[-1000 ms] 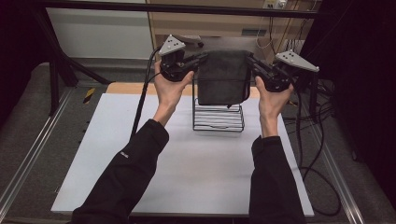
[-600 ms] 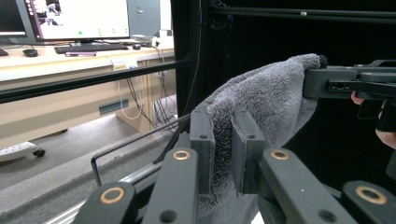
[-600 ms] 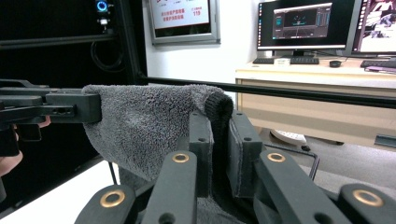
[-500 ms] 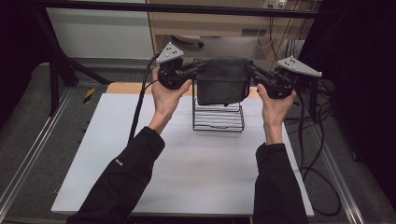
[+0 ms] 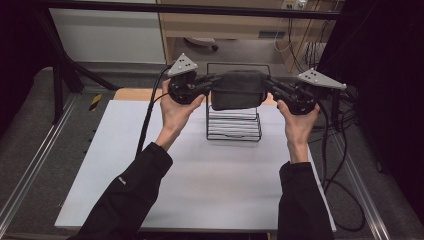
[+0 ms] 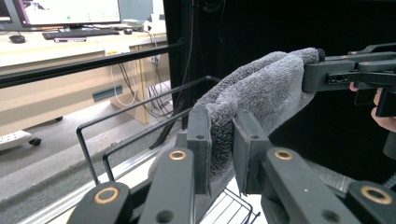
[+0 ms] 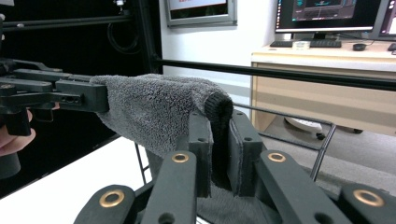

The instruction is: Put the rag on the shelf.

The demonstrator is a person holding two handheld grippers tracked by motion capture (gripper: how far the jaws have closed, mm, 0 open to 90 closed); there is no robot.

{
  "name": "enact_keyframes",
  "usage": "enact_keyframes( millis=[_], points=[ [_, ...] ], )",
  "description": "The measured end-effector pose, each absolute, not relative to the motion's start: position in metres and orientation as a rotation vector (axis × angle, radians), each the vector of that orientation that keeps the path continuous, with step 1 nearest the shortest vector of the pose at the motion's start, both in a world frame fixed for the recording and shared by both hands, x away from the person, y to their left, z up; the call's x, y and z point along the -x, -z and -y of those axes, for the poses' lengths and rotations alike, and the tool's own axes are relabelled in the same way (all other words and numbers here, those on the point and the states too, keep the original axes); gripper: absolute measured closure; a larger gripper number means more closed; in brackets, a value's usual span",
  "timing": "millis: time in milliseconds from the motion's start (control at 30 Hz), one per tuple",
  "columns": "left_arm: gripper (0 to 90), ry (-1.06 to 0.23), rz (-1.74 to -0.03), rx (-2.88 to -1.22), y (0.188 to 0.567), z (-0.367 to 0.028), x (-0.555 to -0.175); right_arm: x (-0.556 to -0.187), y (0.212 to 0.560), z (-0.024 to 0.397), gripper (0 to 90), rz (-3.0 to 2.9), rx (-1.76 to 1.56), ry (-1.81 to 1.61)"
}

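Observation:
A dark grey towel [image 5: 237, 90] is stretched between my two grippers above a black wire rack [image 5: 234, 129]. My left gripper [image 5: 212, 82] holds its left end and my right gripper [image 5: 267, 82] its right end. In the left gripper view the towel [image 6: 261, 88] runs from my left gripper [image 6: 219, 121] across to the right gripper [image 6: 345, 72]. The left jaws have just been opening a little, with the towel still pinched between them. In the right gripper view my right gripper [image 7: 219, 123] is shut on the towel's [image 7: 154, 107] rolled edge.
The rack stands at the back middle of a white table top [image 5: 200, 175]. Its wire loops [image 6: 88, 135] rise below and behind the towel. Cables [image 5: 345, 165] trail off the table's right side. A black frame bar [image 7: 303, 74] crosses in front of desks with monitors.
Both hands sit slightly lower in the picture. The towel, which hung down long over the rack a second ago, now shows as a shorter, wider band between the grippers.

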State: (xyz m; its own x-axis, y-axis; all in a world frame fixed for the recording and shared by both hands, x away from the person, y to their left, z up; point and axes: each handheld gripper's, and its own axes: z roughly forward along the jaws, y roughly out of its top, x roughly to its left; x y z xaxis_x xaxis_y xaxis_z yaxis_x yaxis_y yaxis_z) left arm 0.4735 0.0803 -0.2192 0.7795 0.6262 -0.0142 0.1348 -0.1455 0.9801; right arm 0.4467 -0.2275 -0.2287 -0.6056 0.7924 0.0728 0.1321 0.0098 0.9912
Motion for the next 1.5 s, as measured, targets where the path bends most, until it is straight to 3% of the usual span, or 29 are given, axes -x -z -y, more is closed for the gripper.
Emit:
enact_keyframes(
  millis=[300, 633, 967, 1233, 1333, 1500],
  points=[
    [68.6, -0.41, -0.649, -1.642, 0.203, -0.102, -0.469, -0.445, 0.238, 0.23, 81.7, -1.787, -0.937, -1.652],
    [89.3, -0.397, -0.694, -1.778, 0.19, -0.086, -0.479, -0.442, 0.245, 0.23, 81.2, -1.787, -0.915, -1.662],
    [89.8, -0.349, -0.665, -1.858, 0.203, -0.077, -0.478, -0.439, 0.25, 0.232, 78.4, -1.807, -0.91, -1.661],
    [89.8, -0.362, -0.631, -1.903, 0.222, -0.077, -0.472, -0.433, 0.25, 0.234, 63.5, -1.854, -0.915, -1.64],
    [89.8, -0.365, -0.633, -1.907, 0.228, -0.077, -0.471, -0.429, 0.249, 0.234, 51.3, -1.843, -0.927, -1.64],
    [89.9, -0.369, -0.651, -1.939, 0.238, -0.074, -0.473, -0.424, 0.243, 0.235, 49.3, -1.834, -0.907, -1.655]
  ],
)
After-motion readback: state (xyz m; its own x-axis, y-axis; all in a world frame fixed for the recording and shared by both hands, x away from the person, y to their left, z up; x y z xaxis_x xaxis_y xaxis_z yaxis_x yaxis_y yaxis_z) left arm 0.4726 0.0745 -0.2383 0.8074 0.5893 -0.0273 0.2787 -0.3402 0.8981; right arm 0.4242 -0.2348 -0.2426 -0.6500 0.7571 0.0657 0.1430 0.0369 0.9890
